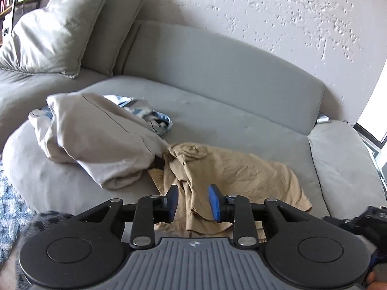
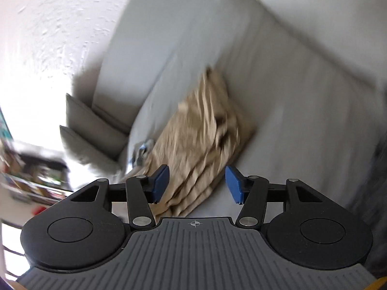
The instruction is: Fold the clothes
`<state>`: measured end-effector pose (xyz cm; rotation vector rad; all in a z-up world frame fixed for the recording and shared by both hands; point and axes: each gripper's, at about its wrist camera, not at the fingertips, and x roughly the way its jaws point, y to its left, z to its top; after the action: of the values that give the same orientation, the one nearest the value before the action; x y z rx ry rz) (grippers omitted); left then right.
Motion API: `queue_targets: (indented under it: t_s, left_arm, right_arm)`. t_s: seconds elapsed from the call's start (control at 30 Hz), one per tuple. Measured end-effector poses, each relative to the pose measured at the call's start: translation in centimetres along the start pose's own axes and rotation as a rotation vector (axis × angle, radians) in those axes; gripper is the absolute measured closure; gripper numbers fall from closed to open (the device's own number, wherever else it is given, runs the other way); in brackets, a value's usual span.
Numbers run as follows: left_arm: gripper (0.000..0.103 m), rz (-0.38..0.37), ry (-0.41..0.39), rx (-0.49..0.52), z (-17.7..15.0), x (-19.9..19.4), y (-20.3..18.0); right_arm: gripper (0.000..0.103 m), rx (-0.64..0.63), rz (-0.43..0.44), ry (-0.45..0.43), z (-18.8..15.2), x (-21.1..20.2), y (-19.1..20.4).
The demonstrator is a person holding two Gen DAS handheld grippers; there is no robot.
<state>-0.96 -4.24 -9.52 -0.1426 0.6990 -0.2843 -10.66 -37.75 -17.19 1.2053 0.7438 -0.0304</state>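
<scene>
A crumpled tan garment (image 1: 232, 171) lies on the grey sofa seat (image 1: 217, 111), near its front edge. My left gripper (image 1: 193, 203) is open just above the garment's near edge and holds nothing. A folded beige garment (image 1: 96, 140) lies to the left, over a blue and white patterned cloth (image 1: 157, 119). In the blurred right wrist view the tan garment (image 2: 200, 140) lies ahead, and my right gripper (image 2: 197, 184) is open and empty above its near end. Part of the right gripper shows at the left wrist view's right edge.
Two grey cushions (image 1: 55, 31) lean at the sofa's far left. The sofa backrest (image 1: 217, 65) runs along a white textured wall (image 1: 290, 17). A side cushion (image 1: 346, 169) sits to the right. A blue patterned rug (image 1: 12, 207) lies on the floor at left.
</scene>
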Motion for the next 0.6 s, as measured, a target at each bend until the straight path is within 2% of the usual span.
queue_targets:
  t_s: [0.1,0.23,0.27,0.3,0.43,0.53,0.6]
  left_arm:
    - [0.076,-0.005,0.01,0.026,0.1,1.8,-0.4]
    - [0.079,-0.006,0.024,0.073,0.3,4.7,-0.9]
    - [0.081,-0.006,0.027,0.085,0.4,5.5,-1.0]
    - [0.089,-0.004,0.033,0.094,0.4,6.2,-1.0]
    - [0.09,0.074,0.129,0.039,-0.2,8.8,0.4]
    - [0.089,0.064,0.143,0.003,-0.5,9.2,1.1]
    - [0.089,0.061,0.147,-0.012,-0.5,9.3,1.1]
  right_arm:
    - [0.044,0.035,-0.015,0.02,-1.0,2.0,-0.6]
    - [0.044,0.08,-0.036,-0.004,-1.4,3.7,-0.9]
    - [0.043,0.09,-0.039,-0.012,-1.4,4.1,-0.9]
    - [0.043,0.095,-0.046,-0.017,-1.5,4.4,-0.9]
    - [0.042,0.129,-0.045,-0.036,-2.1,5.6,-1.2]
    - [0.04,0.152,-0.03,-0.059,-2.3,6.4,-1.4]
    - [0.031,0.158,-0.023,-0.087,-2.3,7.0,-1.1]
